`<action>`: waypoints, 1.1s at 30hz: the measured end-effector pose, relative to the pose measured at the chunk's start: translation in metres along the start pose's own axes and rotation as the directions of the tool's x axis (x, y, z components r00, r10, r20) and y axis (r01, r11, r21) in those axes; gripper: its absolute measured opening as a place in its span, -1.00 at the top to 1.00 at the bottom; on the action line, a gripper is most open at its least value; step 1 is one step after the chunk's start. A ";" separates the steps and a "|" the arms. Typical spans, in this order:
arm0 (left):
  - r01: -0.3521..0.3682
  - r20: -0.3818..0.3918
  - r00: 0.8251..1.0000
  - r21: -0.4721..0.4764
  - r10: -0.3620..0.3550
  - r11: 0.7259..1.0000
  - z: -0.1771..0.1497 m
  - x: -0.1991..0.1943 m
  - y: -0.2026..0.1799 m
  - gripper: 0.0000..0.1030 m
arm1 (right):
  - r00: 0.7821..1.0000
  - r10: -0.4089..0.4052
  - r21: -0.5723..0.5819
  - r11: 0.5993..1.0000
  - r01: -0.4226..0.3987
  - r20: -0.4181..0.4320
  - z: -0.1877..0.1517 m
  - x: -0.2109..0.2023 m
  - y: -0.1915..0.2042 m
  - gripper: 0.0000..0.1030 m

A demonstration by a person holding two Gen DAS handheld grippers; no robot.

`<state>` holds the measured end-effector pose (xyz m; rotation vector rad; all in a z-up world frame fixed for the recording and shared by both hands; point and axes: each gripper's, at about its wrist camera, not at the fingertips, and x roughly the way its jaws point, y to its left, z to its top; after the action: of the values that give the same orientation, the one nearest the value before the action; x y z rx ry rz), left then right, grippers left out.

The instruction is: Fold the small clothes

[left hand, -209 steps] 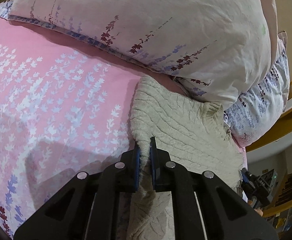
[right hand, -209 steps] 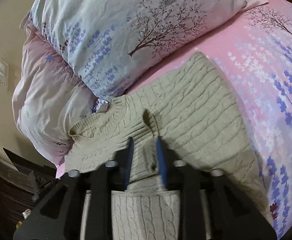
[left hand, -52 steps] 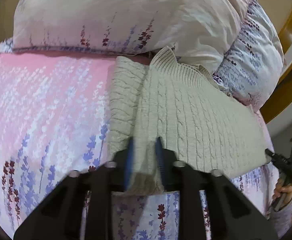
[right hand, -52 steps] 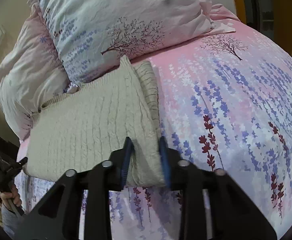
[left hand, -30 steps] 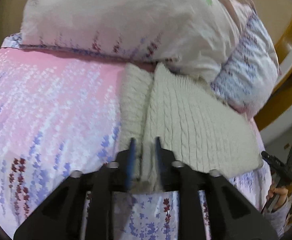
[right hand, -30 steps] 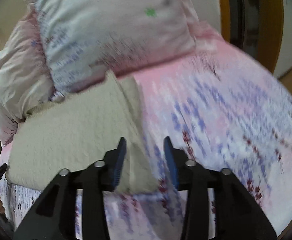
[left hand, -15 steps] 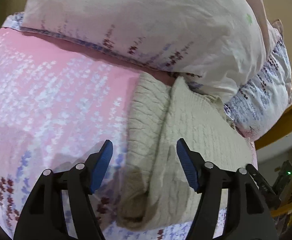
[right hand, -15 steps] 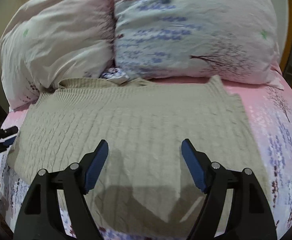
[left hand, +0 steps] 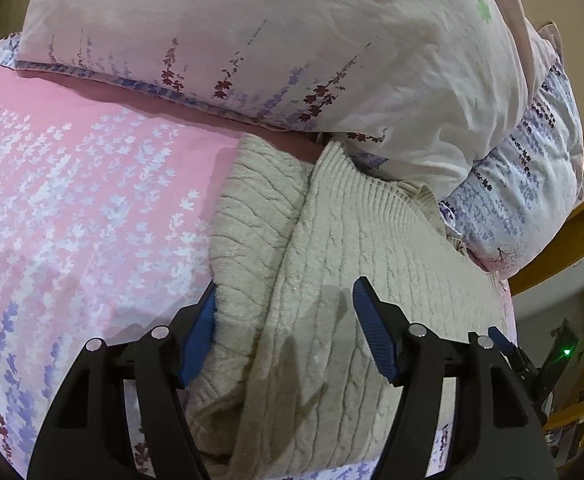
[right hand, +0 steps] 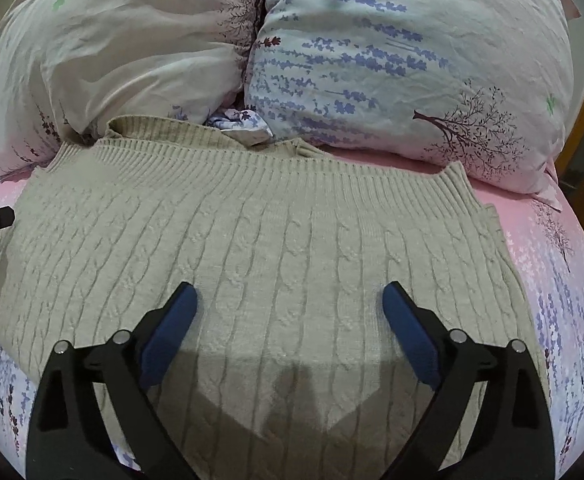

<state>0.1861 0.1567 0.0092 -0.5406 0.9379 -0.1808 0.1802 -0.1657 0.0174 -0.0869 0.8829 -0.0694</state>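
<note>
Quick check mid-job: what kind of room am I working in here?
Most likely a bedroom: the knit sweater lies on a bed's pink floral sheet, with two printed pillows piled behind it.

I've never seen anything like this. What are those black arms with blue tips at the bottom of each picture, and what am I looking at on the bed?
Those are no robot arms: a person holds a two-finger gripper in each hand, and a wide-angle camera on each one looks forward along its fingers. So one picture is from the left gripper, the other from the right gripper. The blue strips are its rubber pads.

On the pink flowered bedsheet lies a beige cable-knit sweater, folded, with its ribbed edge toward two flowered pillows.

Nothing is held. The left gripper is open, with a fold of the sweater lying between its fingers, unpinched. The right gripper's jaws are opening above the flat knit. At the left edge of the right view, a dark part of the other gripper peeks in.
</note>
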 end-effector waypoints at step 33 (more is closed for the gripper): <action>0.152 0.007 0.988 -0.122 -0.152 0.981 0.006 -0.003 -0.013 0.64 | 1.000 0.021 0.025 0.999 -0.020 -0.011 0.000 0.005 0.001 -0.89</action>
<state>0.1902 0.1484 0.0208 -0.7265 0.9144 -0.2631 0.1832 -0.1656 0.0129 -0.0543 0.8941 -0.0618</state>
